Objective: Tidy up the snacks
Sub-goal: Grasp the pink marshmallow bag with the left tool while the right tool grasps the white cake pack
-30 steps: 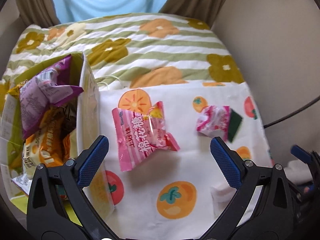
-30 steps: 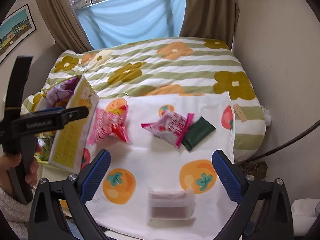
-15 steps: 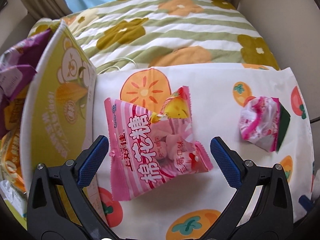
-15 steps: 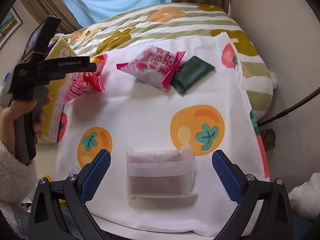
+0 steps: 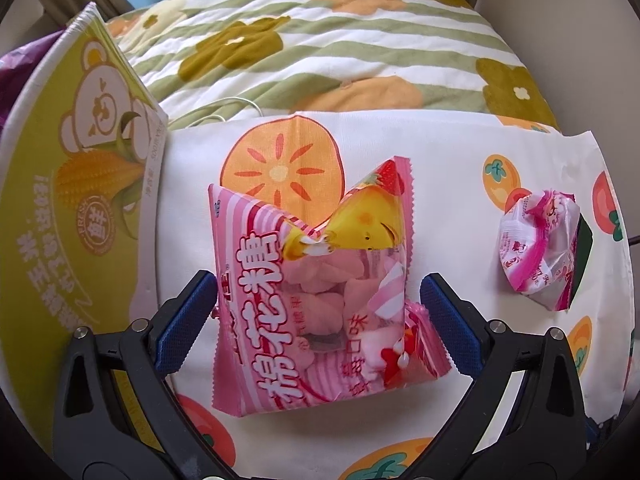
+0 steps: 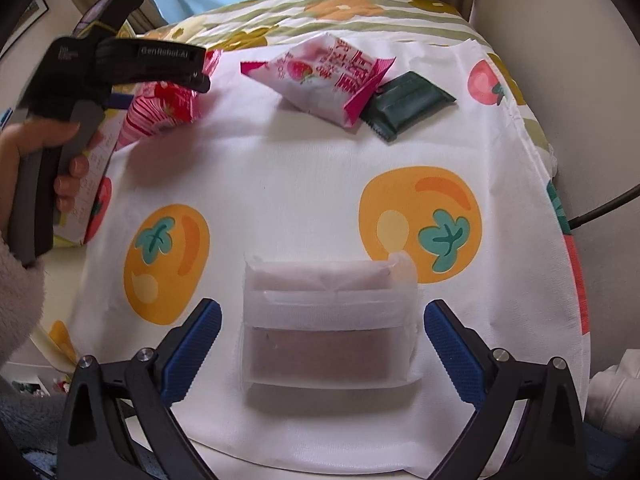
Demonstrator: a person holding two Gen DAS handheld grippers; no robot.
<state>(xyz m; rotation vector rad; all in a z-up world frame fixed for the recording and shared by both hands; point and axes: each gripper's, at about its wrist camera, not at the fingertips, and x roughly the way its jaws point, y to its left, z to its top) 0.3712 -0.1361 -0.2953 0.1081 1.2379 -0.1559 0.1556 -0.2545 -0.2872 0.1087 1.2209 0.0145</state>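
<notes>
A pink marshmallow bag (image 5: 316, 312) lies on the white fruit-print cloth (image 5: 460, 168). My left gripper (image 5: 318, 312) is open, with a finger on each side of the bag. The bag also shows in the right wrist view (image 6: 164, 116), under the left gripper's body. A white-wrapped brown snack (image 6: 328, 332) lies between the open fingers of my right gripper (image 6: 324, 340). A pink-and-white strawberry packet (image 6: 324, 76) (image 5: 536, 256) and a dark green packet (image 6: 408, 104) lie at the cloth's far side.
A yellow-green snack box (image 5: 76, 216) with a bear print stands at the left of the cloth. A striped floral quilt (image 5: 320, 40) lies beyond. A wall (image 6: 592, 80) and a dark cable (image 6: 604, 208) are to the right.
Both grippers moved forward and down. The left now straddles the pink marshmallow bag; the right now straddles the white-wrapped snack. Both stay open.
</notes>
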